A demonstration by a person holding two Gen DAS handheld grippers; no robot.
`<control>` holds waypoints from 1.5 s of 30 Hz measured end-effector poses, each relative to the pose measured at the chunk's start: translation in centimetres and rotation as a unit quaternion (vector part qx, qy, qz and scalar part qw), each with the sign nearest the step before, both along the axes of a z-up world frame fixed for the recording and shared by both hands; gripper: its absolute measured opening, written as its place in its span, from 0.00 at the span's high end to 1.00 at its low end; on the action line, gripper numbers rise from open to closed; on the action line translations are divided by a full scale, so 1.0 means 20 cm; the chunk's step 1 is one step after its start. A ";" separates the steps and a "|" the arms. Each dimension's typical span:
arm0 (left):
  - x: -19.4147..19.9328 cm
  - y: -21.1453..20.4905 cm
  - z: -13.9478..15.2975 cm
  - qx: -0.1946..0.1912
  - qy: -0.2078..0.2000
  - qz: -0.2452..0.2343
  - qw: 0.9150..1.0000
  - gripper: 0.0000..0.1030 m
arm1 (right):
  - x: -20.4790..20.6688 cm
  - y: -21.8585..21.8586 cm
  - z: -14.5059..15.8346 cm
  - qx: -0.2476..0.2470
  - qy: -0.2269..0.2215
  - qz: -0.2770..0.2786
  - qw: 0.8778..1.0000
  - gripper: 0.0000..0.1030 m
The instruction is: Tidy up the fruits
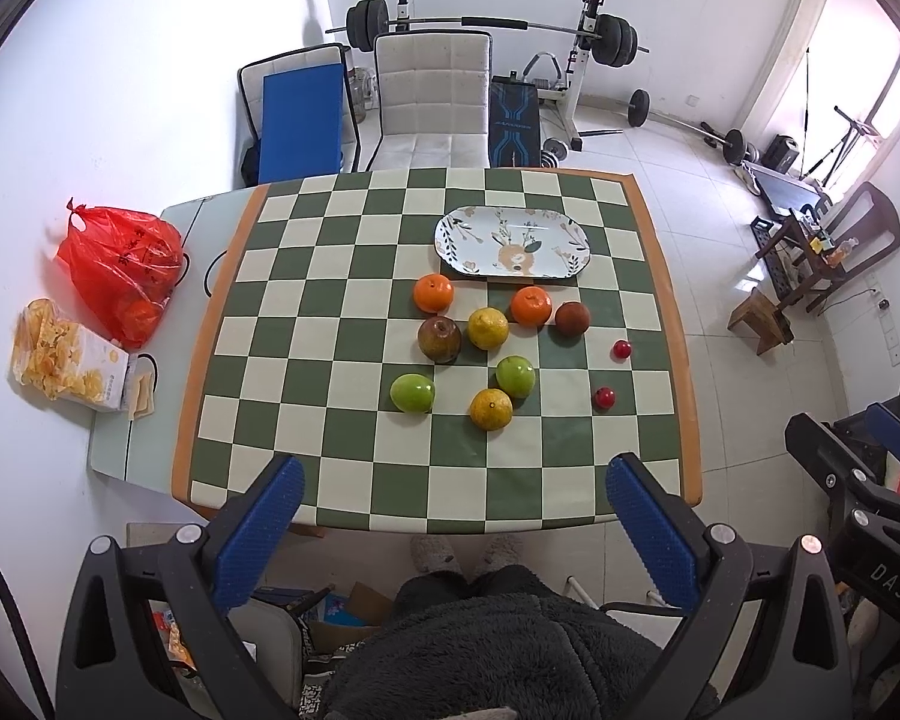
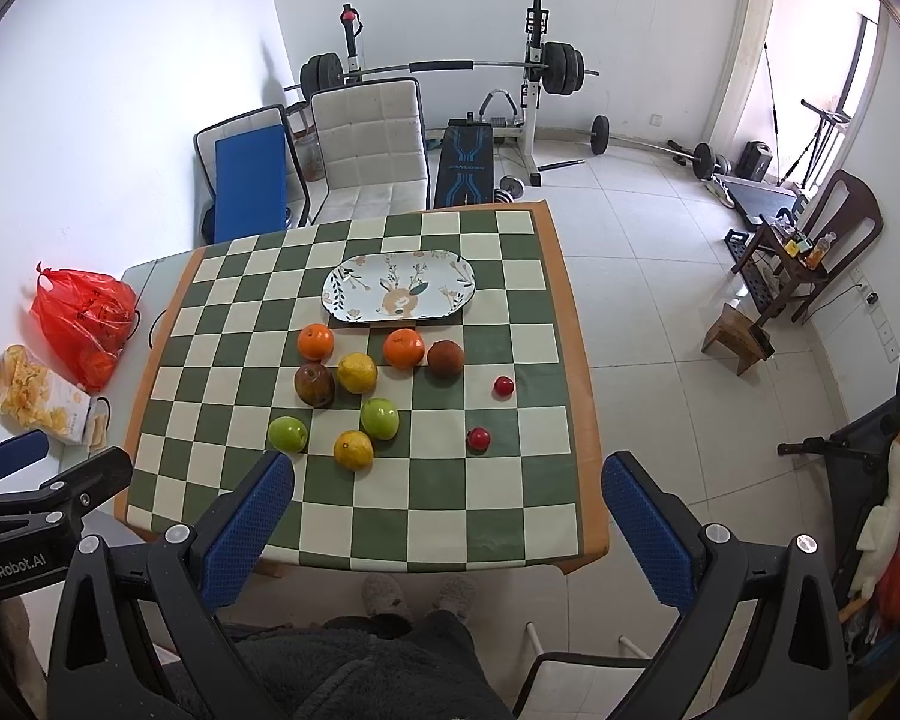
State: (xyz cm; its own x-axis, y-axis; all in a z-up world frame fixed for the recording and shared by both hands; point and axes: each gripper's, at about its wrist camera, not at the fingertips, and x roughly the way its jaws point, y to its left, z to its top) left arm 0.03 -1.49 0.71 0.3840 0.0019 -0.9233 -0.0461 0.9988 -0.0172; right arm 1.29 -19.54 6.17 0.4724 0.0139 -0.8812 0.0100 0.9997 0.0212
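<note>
Both tongs, the left gripper (image 1: 455,519) and right gripper (image 2: 447,516), hang spread and empty above the table's (image 1: 684,396) near edge. Fruit lies mid-table: an orange (image 1: 491,409) nearest, apparently the easiest first pick. The plate (image 1: 513,242) waits empty toward the far edge.

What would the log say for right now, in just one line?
stage: start | left gripper: open, holding nothing | right gripper: open, holding nothing | fruits: all on checkered cloth | plate: no fruit

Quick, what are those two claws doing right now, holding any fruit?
Left claw: open, holding nothing.
Right claw: open, holding nothing.
</note>
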 end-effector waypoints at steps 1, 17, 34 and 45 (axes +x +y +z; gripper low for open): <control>0.00 0.00 0.00 0.000 0.000 0.000 1.000 0.00 | 0.00 0.00 0.00 0.000 0.000 0.000 1.000 0.00; 0.02 -0.03 0.01 0.004 0.001 0.004 1.000 0.00 | 0.09 -0.01 -0.07 0.015 0.005 -0.004 1.000 0.00; 0.61 0.45 -0.85 0.111 0.078 0.053 0.989 0.04 | 0.64 0.23 -1.28 0.115 0.159 -0.003 0.981 0.01; 0.80 0.55 -1.39 0.012 0.211 0.065 0.975 0.04 | 0.84 0.60 -2.15 0.131 0.275 -0.017 0.952 0.27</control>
